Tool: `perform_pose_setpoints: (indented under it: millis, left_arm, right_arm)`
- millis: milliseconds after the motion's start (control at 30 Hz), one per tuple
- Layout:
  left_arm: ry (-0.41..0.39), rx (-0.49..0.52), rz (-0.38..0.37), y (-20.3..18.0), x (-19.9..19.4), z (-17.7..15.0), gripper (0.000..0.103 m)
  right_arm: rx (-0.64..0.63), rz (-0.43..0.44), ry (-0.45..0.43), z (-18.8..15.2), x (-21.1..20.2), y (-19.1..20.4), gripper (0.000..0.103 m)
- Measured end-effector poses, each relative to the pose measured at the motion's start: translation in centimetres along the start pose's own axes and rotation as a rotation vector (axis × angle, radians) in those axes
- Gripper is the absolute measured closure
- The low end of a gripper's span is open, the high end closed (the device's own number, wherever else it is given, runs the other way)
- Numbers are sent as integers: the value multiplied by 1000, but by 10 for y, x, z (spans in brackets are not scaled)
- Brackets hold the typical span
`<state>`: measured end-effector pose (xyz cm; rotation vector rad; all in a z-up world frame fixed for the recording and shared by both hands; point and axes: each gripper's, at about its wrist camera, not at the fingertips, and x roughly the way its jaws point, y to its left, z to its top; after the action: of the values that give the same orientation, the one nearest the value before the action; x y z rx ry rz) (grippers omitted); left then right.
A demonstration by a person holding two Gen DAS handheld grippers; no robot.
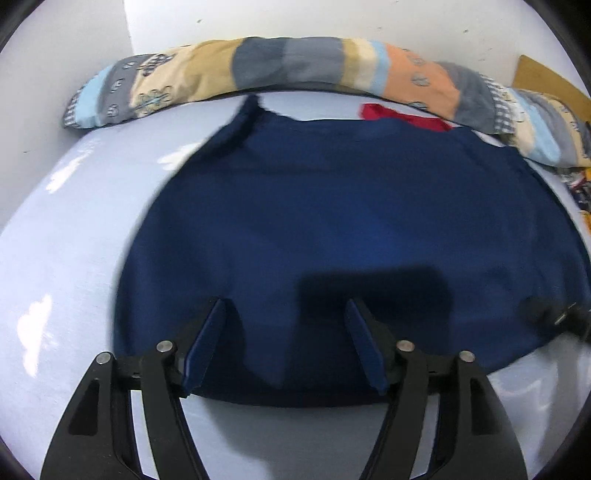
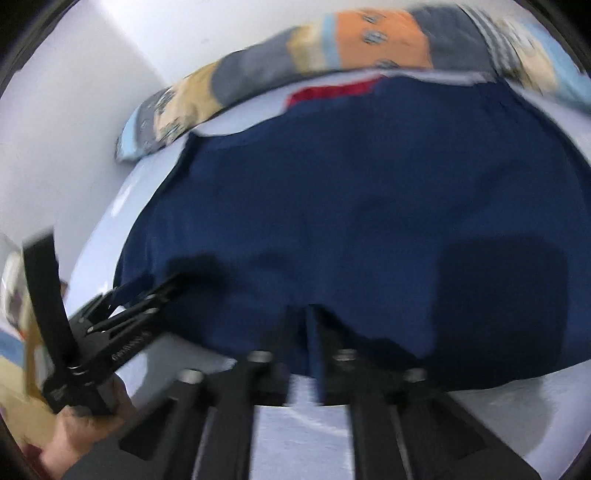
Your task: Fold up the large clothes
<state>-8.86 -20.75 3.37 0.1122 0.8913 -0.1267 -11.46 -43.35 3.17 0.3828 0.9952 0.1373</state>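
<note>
A large navy blue garment (image 1: 332, 221) lies spread flat on a pale blue bed sheet (image 1: 74, 240). My left gripper (image 1: 285, 301) stands open just above the garment's near hem on its left side, with only flat cloth under the blue pads (image 1: 207, 343). The right gripper (image 1: 554, 317) shows dark and blurred at the hem's right end. In the right wrist view the picture is smeared; my right gripper (image 2: 310, 317) is shut, its tips at the near hem of the garment (image 2: 369, 184). Whether cloth is pinched I cannot tell. The left gripper (image 2: 155, 284) is at the left, held by a hand (image 2: 85, 417).
A rolled patchwork quilt (image 1: 295, 62) lies along the far side of the bed against a white wall (image 1: 332, 18). A red cloth (image 1: 399, 116) peeks out beyond the garment's far edge. A brown board (image 1: 546, 85) stands at the far right, with patterned fabric (image 1: 580, 188) below it.
</note>
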Motion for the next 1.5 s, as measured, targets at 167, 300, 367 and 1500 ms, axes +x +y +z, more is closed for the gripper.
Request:
perform_pose_setpoints:
  millis: [167,300,367,1500]
  left_arm:
    - [30,-112,63,49,4,-6,17]
    - [95,-289,72,92,-1,-20,14]
    - [116,-351,65,97,-12,-25,14]
    - [7,27,-169,-65,-58,2,14]
  right_arm:
    - [178,-181,-53,0,-34,-76,103]
    - [319,-332,-117,-17,-79,-123,93]
    - [318,-332,-142,-26,-96,-125,93]
    - [577,-230,-206,-30,-111,-139,55]
